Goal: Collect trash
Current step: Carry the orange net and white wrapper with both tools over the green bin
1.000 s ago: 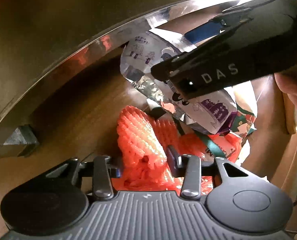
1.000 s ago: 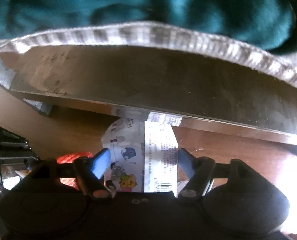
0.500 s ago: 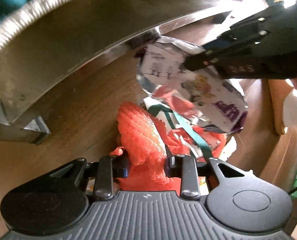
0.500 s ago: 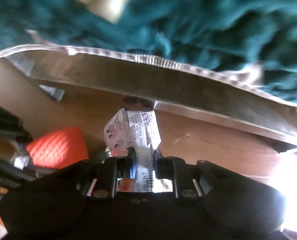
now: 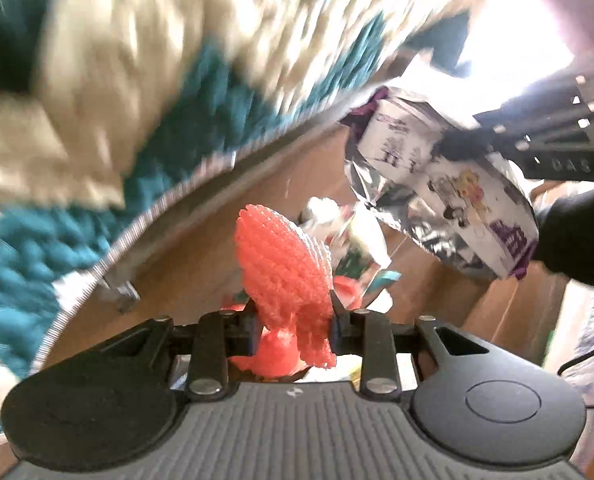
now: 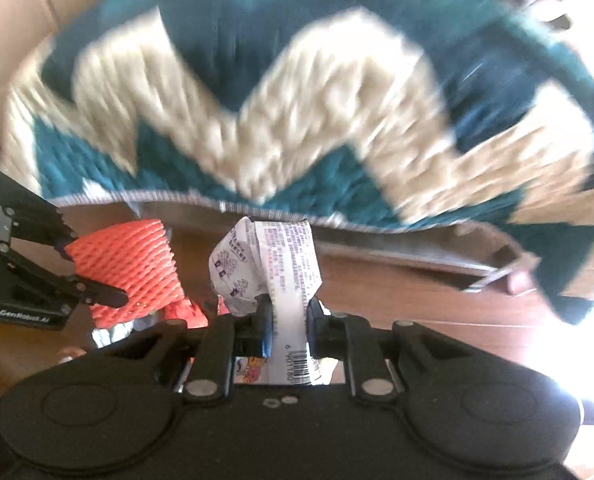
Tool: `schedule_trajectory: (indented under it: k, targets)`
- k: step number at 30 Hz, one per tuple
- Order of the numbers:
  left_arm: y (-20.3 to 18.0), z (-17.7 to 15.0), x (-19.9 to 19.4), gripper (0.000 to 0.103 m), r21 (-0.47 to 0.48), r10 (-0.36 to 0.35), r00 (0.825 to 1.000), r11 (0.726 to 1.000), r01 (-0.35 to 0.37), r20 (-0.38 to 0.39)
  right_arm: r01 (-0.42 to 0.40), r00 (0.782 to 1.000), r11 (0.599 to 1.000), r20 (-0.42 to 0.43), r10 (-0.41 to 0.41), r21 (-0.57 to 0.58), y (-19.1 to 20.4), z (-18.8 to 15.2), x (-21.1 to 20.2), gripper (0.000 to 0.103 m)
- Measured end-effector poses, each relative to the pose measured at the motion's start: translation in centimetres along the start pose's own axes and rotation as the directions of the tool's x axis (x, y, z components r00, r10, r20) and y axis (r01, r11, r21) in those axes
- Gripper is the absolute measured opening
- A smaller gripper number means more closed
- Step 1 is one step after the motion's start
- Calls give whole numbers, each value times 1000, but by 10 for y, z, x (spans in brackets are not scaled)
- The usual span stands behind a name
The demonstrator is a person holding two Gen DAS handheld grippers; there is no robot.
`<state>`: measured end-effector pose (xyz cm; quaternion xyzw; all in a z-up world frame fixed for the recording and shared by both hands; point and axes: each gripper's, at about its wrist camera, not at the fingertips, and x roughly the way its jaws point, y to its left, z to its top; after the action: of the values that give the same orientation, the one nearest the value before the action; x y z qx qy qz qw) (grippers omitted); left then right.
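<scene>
My left gripper [image 5: 293, 316] is shut on an orange foam net sleeve [image 5: 285, 264] and holds it above the wooden floor. The sleeve also shows in the right wrist view [image 6: 129, 268]. My right gripper [image 6: 289, 316] is shut on a white printed foil snack wrapper [image 6: 273, 264], which also shows in the left wrist view [image 5: 441, 192], lifted to the right of the sleeve. More crumpled wrappers [image 5: 353, 248] lie on the floor below.
A round seat with a teal and cream knitted cushion [image 6: 297, 100] and a metal rim [image 5: 169, 200] fills the upper part of both views. Brown wooden floor [image 6: 397, 292] lies beneath. Bright glare sits at the right.
Both grippers closed, the left on the orange sleeve and the right on the wrapper, then rose from under the seat. The cushion top has come into view.
</scene>
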<state>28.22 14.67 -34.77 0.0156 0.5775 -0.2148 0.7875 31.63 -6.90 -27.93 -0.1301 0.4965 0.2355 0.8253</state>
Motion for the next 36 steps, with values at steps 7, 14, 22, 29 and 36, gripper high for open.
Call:
schedule_trajectory:
  k: [7, 14, 22, 29, 36]
  targets:
    - [-53, 32, -105, 30, 46, 53, 985, 997, -61, 162, 31, 983, 998, 177, -38, 47, -11, 3, -129, 14]
    - [-134, 57, -193, 30, 64, 93, 950, 991, -117, 299, 97, 910, 992, 396, -120, 77, -27, -15, -255, 14]
    - [-239, 96, -274, 30, 109, 98, 894, 981, -161, 438, 161, 803, 975, 555, -218, 150, -76, -31, -374, 14]
    - [-336, 141, -328, 30, 197, 34, 855, 968, -158, 518, 226, 666, 935, 657, -354, 274, -135, -38, -466, 14]
    - [-429, 204, -355, 30, 289, -44, 813, 945, -156, 580, 327, 576, 860, 639, -510, 392, -200, -29, -511, 14]
